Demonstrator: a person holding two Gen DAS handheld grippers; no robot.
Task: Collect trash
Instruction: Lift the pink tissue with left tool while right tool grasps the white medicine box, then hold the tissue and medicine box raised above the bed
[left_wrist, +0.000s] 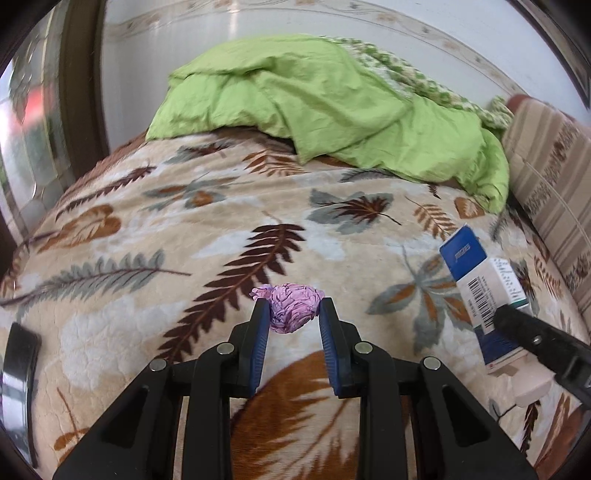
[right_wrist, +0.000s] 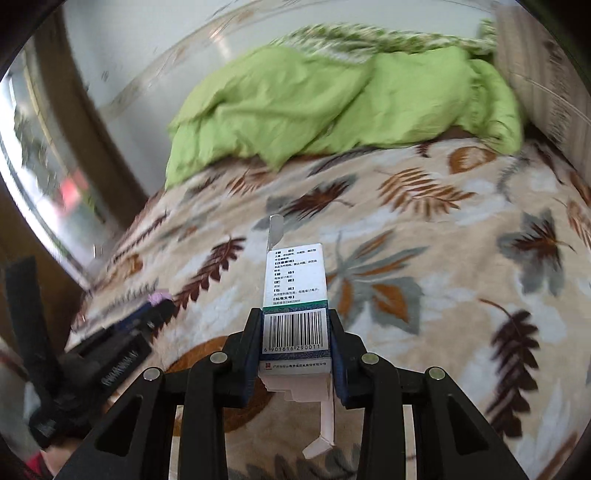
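A crumpled purple paper ball (left_wrist: 293, 310) lies on the leaf-patterned blanket (left_wrist: 184, 229). My left gripper (left_wrist: 294, 314) has a finger on each side of the ball, touching or nearly touching it. My right gripper (right_wrist: 295, 325) is shut on a white and blue medicine carton (right_wrist: 295, 295) with a barcode, and its end flaps hang open. That carton (left_wrist: 476, 280) and the right gripper's finger (left_wrist: 532, 336) show at the right of the left wrist view. The left gripper (right_wrist: 155, 310) and a bit of the purple ball (right_wrist: 159, 296) show at the left of the right wrist view.
A rumpled green duvet (left_wrist: 332, 107) lies at the far end of the bed. A striped cushion (left_wrist: 554, 192) stands on the right. A window with a dark frame (left_wrist: 81, 92) is on the left. A dark strap (left_wrist: 18, 365) lies at the blanket's left edge.
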